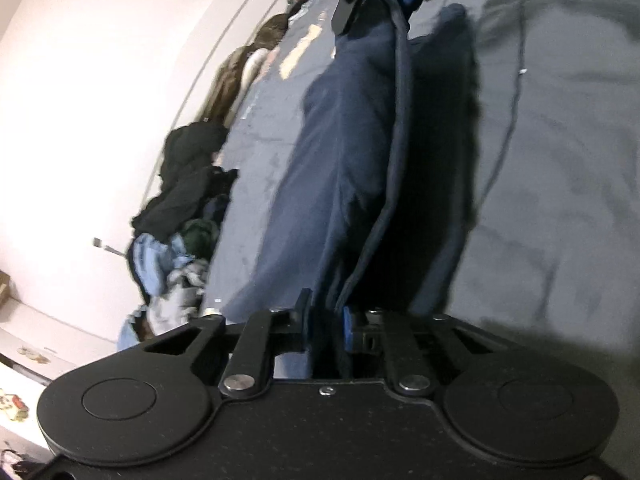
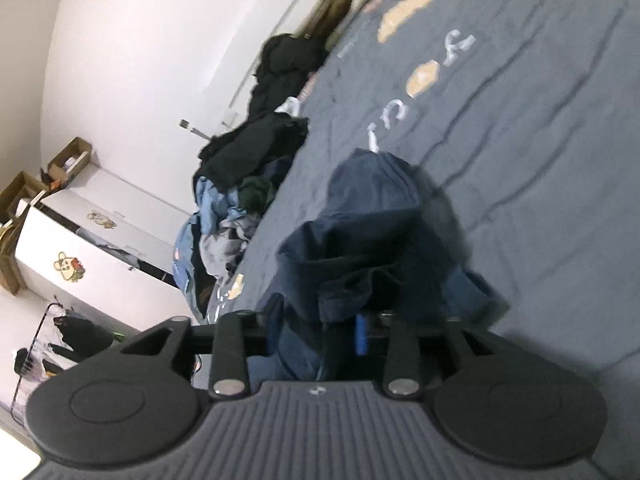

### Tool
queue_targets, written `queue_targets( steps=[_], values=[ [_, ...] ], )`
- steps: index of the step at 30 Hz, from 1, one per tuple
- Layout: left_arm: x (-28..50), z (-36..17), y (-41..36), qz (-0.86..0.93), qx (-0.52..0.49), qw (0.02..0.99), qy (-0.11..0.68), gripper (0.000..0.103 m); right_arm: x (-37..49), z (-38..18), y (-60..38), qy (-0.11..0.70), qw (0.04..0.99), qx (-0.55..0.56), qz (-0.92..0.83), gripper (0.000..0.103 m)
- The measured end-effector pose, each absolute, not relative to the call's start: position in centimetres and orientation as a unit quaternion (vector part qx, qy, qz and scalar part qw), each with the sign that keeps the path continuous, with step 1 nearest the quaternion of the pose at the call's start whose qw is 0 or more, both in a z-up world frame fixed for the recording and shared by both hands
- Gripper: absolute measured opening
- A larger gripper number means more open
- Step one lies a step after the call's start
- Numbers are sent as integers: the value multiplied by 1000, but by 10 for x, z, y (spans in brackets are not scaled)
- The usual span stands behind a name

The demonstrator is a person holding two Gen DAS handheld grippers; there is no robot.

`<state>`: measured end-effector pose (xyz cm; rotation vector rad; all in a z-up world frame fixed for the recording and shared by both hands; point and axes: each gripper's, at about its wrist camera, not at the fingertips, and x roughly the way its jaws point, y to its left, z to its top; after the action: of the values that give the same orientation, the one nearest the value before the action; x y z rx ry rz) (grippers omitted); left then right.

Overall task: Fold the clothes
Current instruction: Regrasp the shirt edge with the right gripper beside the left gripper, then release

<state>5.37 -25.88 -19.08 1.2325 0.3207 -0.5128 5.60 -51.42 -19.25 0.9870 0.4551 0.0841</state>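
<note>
Navy cloth is what I am holding in both tongs right now: a dark blue garment (image 1: 352, 152) is hanging stretched between them above the bed (image 2: 540, 128). In the left wrist view, my left tongs (image 1: 326, 320) are pinching one end of it at six o'clock, the fabric running up the frame to the right tongs (image 1: 384, 4) at twelve o'clock, which are gripping the far end. In the right wrist view, the right tongs (image 2: 320, 328) are pressed together on a bunched fold of the same garment (image 2: 368, 232), which is drooping toward the grey bedspread with its lower part near or on the cover; I cannot tell which.

As for progress, I am judging that this garment is mid-handling: it is lifted, doubled along a seam, and not lying flat or as a neat packet anywhere. Whether I am spreading it out or bringing its ends together, these views are not settling.

A jumbled heap of clothes (image 2: 240, 184), black, light blue and green, is sitting along the bed's edge at nine o'clock by the white wall (image 2: 140, 60), so I am reckoning plenty of folding remains. I am not seeing any finished stack in either view. A person in a grey top (image 1: 560, 120) is filling the left view at three o'clock.
</note>
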Motion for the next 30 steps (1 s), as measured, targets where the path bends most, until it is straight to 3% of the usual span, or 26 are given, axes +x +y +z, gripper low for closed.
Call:
queue_targets(
  steps=[3,8,14,16,18,20,30],
  values=[
    [55,-183,-252,-233,573,770,156,28,54,-188,-513,199,866,457,42,34],
    [37,-170,-234,-267,569,750,207,29,55,-191,-516,207,854,475,44,35],
    [14,-178,-245,-318,556,742,200,29,55,-189,-517,214,846,487,45,36],
    [20,-191,-247,-311,564,739,197,25,54,-189,-517,216,845,487,45,36],
    [33,-199,-244,-312,558,740,208,12,53,-189,-517,219,845,486,44,38],
    [41,-196,-240,-313,538,753,214,6,52,-188,-517,222,844,486,43,40],
    [46,-186,-231,-316,518,758,240,8,41,-181,-516,263,845,463,38,46]
  ],
)
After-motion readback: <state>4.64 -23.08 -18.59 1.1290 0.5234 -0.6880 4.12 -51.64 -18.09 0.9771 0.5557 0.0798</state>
